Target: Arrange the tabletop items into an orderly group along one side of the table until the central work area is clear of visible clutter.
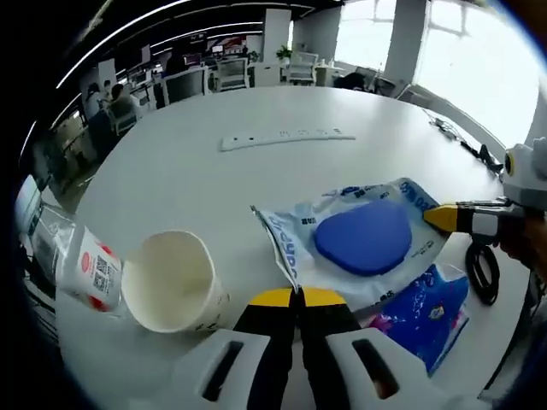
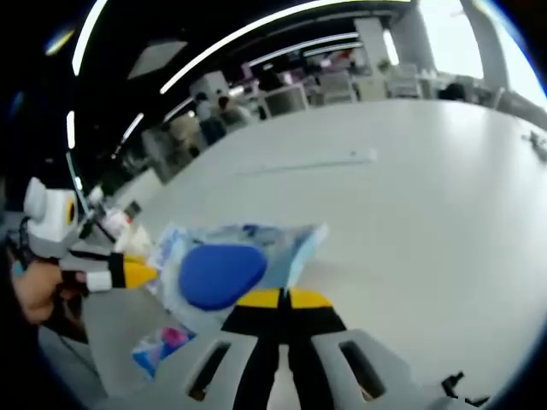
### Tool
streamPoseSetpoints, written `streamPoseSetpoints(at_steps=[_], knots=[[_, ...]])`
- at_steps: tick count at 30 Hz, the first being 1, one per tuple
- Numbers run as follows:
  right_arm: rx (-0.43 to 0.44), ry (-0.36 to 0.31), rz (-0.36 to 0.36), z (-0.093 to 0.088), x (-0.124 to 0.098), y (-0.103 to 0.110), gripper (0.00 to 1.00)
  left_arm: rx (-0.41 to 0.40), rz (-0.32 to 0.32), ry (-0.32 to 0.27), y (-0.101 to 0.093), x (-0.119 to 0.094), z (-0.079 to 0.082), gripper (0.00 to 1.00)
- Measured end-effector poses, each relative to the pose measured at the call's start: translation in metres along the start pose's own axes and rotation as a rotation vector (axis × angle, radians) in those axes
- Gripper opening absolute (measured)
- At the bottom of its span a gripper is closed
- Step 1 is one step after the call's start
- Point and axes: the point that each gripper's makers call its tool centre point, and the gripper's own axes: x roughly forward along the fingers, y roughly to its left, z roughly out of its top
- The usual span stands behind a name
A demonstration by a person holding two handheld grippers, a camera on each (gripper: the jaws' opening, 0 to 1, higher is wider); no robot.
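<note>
A broad, pale, round-edged worktop (image 1: 282, 171) carries everything, set in an open-plan office with strip lights overhead, bright windows on one side and rows of desks and chairs behind, where people sit in the distance. A long white power strip (image 1: 286, 137) lies flat toward the far edge, well apart from the other items.

The clutter sits along the near edge. In the left gripper view a clear plastic bag (image 1: 342, 243) printed in blue lies flat with a blue oval pad (image 1: 363, 237) inside it. Just beside it, closer to the edge, lies a smaller blue packet with pink print (image 1: 423, 312). A white paper cup (image 1: 171, 282) rests on its side with its mouth facing the camera, and a small white bottle with a red label (image 1: 90, 269) lies beside it at the near corner. A black cable loop (image 1: 483, 272) lies at the edge past the bag.

The left gripper (image 1: 297, 296) has its yellow-tipped jaws pressed together on the near border of the bag. The right gripper (image 2: 282, 298), likewise pressed together, pinches the bag (image 2: 248, 256) at the opposite border. The middle and far stretches of the worktop lie bare, giving wide room between the bag and the power strip (image 2: 308, 162).
</note>
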Motion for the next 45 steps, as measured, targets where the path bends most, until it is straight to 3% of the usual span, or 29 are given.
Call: streamPoseSetpoints(at_steps=[7, 12, 21, 32, 40, 42, 45], knots=[[0.008, 0.013, 0.003, -0.007, 0.001, 0.004, 0.0, 0.009, 0.026, 0.039, 0.002, 0.007, -0.011, 0.01], [0.015, 0.02, 0.009, -0.014, 0.002, 0.004, 0.0, 0.071, 0.041, 0.049, 0.003, 0.008, -0.015, 0.01], [0.015, 0.022, 0.028, -0.018, 0.007, 0.008, 0.0, 0.068, 0.058, 0.064, 0.008, 0.009, -0.022, 0.01], [-0.001, 0.017, 0.032, -0.017, 0.014, 0.007, 0.0, 0.057, 0.072, 0.061, 0.014, 0.014, -0.02, 0.02], [-0.013, 0.018, 0.021, -0.018, 0.014, 0.005, 0.0, 0.061, 0.082, 0.046, 0.015, 0.012, -0.019, 0.08], [-0.107, 0.033, 0.007, -0.021, 0.015, 0.002, 0.05, 0.054, 0.085, 0.038, 0.015, 0.012, -0.018, 0.11], [-0.123, 0.03, -0.013, -0.022, 0.016, 0.003, 0.19, 0.066, 0.079, 0.033, 0.014, 0.013, -0.017, 0.19]])
